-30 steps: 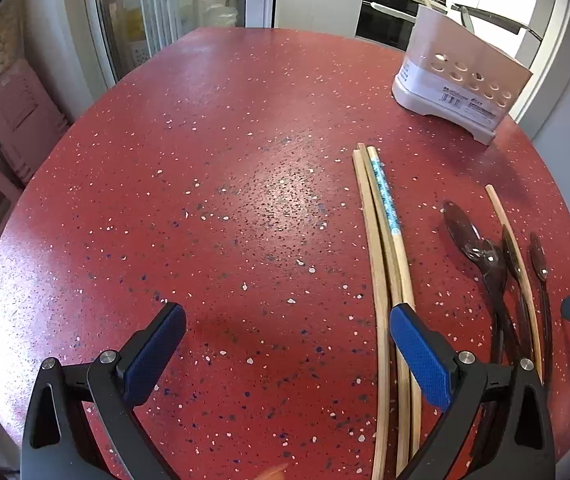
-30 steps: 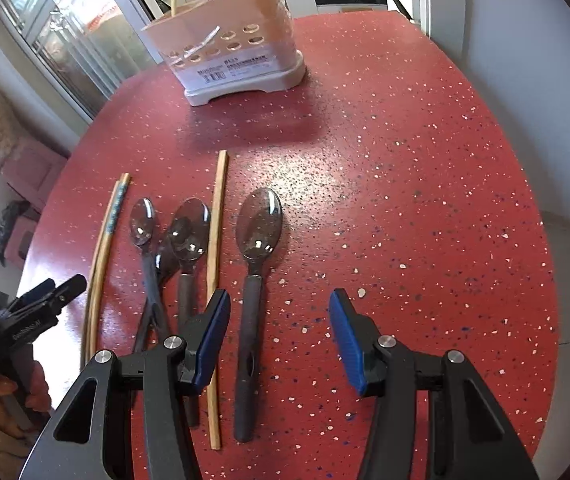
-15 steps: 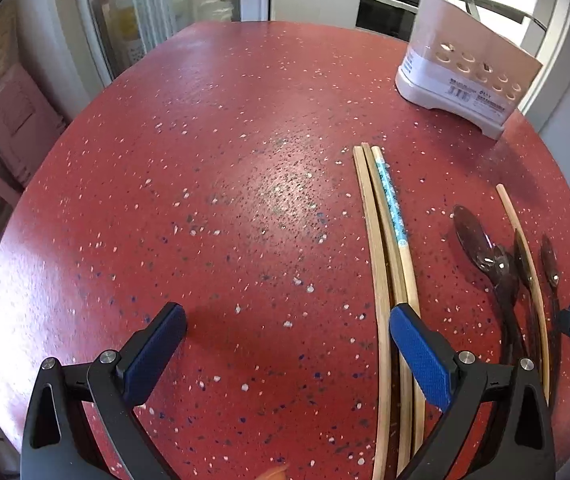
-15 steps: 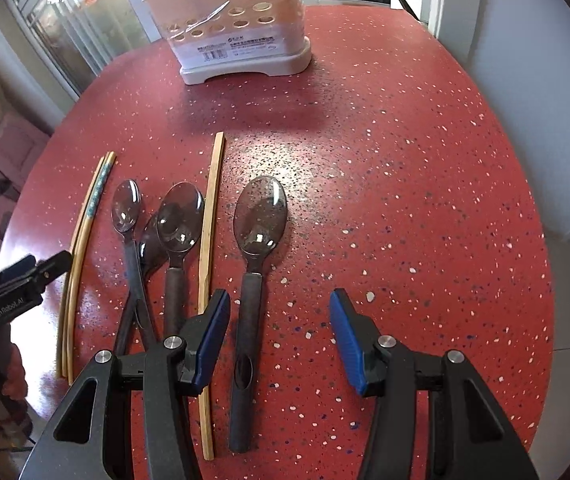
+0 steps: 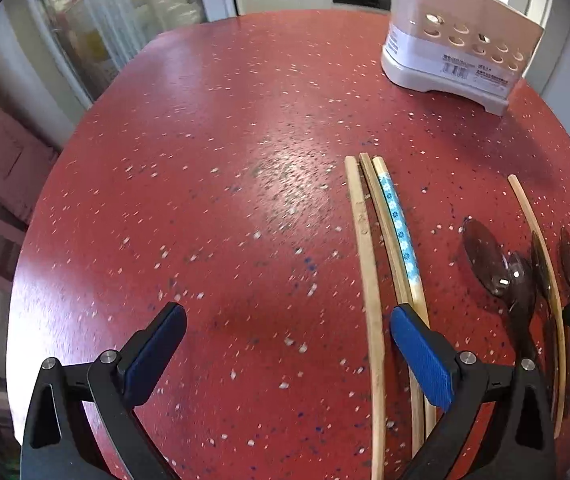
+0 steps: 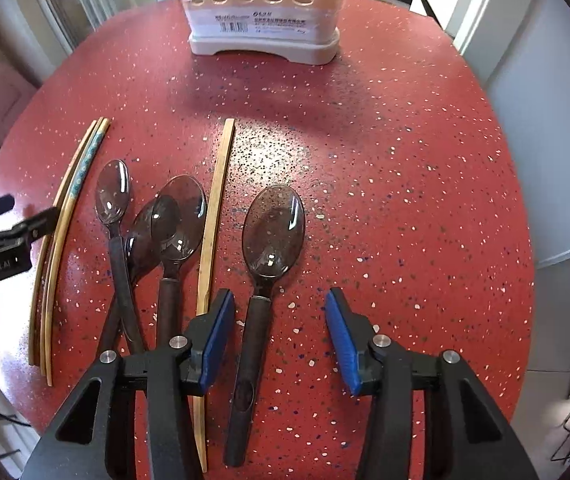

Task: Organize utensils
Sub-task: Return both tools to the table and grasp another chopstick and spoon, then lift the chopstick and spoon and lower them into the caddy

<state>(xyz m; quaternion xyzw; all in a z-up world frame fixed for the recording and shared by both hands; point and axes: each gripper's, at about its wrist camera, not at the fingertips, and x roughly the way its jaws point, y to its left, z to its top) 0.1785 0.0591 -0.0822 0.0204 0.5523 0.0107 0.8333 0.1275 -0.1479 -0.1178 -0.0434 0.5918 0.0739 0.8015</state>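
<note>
A white utensil holder (image 6: 264, 12) stands at the far side of the red table (image 6: 405, 200); it also shows in the left wrist view (image 5: 457, 56). Three chopsticks (image 5: 385, 240) lie side by side, one with a blue pattern, and a single chopstick (image 6: 215, 216) lies among several dark spoons. A large spoon (image 6: 273, 232) lies apart, its handle between the fingers of my open, empty right gripper (image 6: 275, 338). My left gripper (image 5: 285, 344) is open and empty, its right finger over the three chopsticks.
Three overlapping dark spoons (image 6: 157, 224) lie left of the single chopstick. The left gripper shows at the left edge of the right wrist view (image 6: 1, 236). Pink stools (image 5: 1, 176) stand on the floor to the left.
Both grippers have moved forward over the table toward the holder. The right gripper now straddles the large spoon's handle. Both stay open.
</note>
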